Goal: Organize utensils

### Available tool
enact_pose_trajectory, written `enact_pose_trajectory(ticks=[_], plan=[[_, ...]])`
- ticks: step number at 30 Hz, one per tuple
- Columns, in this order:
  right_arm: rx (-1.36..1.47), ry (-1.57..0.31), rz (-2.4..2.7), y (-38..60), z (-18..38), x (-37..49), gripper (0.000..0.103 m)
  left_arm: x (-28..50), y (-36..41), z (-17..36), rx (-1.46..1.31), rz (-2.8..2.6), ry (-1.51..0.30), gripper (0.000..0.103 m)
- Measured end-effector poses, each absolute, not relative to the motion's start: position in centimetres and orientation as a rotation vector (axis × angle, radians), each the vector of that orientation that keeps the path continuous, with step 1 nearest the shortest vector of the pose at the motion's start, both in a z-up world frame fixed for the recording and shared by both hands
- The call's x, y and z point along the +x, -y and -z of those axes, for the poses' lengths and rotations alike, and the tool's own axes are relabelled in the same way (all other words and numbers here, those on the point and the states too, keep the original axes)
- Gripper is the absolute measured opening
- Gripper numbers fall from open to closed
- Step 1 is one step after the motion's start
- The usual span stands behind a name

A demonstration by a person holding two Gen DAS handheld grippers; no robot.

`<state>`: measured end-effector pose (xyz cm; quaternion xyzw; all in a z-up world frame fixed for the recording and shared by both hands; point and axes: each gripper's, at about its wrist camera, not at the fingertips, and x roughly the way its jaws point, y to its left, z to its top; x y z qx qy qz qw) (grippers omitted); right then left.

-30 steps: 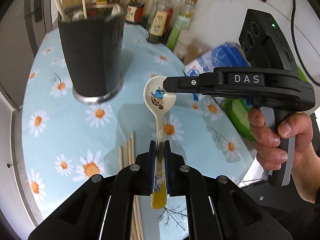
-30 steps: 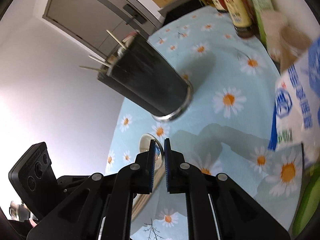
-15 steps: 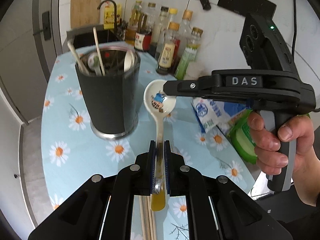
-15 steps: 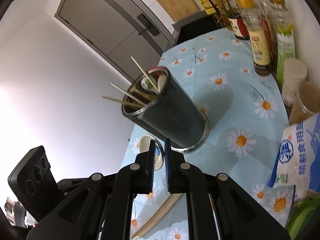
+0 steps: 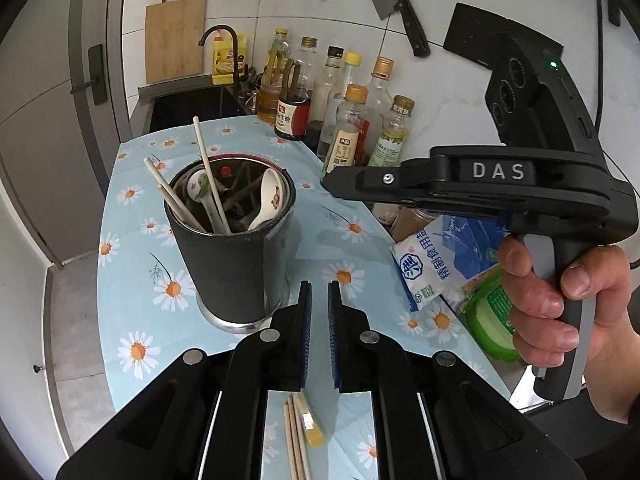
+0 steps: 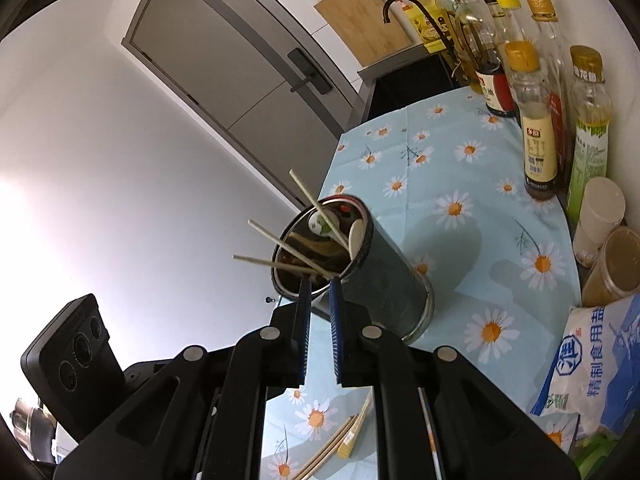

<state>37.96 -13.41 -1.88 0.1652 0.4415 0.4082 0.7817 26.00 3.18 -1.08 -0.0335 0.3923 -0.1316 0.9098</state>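
Observation:
A black utensil holder (image 5: 228, 264) stands on the daisy tablecloth (image 5: 132, 276), with two white spoons (image 5: 268, 200) and several chopsticks (image 5: 208, 176) in it. My left gripper (image 5: 319, 286) hangs just right of its base, jaws a narrow slit apart with only cloth showing between them. Under the fingers lie loose chopsticks (image 5: 296, 440) and a yellow-ended handle (image 5: 314, 436); its other end is hidden. A hand holds my right gripper (image 5: 332, 184) level, above and right of the holder. From the right wrist, that gripper (image 6: 319, 282) is shut and empty, just short of the holder (image 6: 380, 280) rim.
Sauce bottles (image 5: 348, 136) line the back right of the table. A salt bag (image 5: 432, 264), a green-lidded tub (image 5: 492, 320) and two jars (image 6: 600, 216) crowd the right edge. A sink with a tap (image 5: 216, 40) lies beyond. The table's left edge (image 5: 100, 300) drops to the floor.
Both grippers have risen, so the holder's mouth shows from above. The painted spoon that sat between the left fingers is gone from them. The right gripper stays shut.

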Motion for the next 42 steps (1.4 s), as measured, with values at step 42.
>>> enact_pose_trajectory(ticks=[42], plan=[[0.369,-1.051,-0.854,14.2,6.2,36.2,0.021,24.5,-4.1,4.6,-0.123,0.238,-0.907,0.007]])
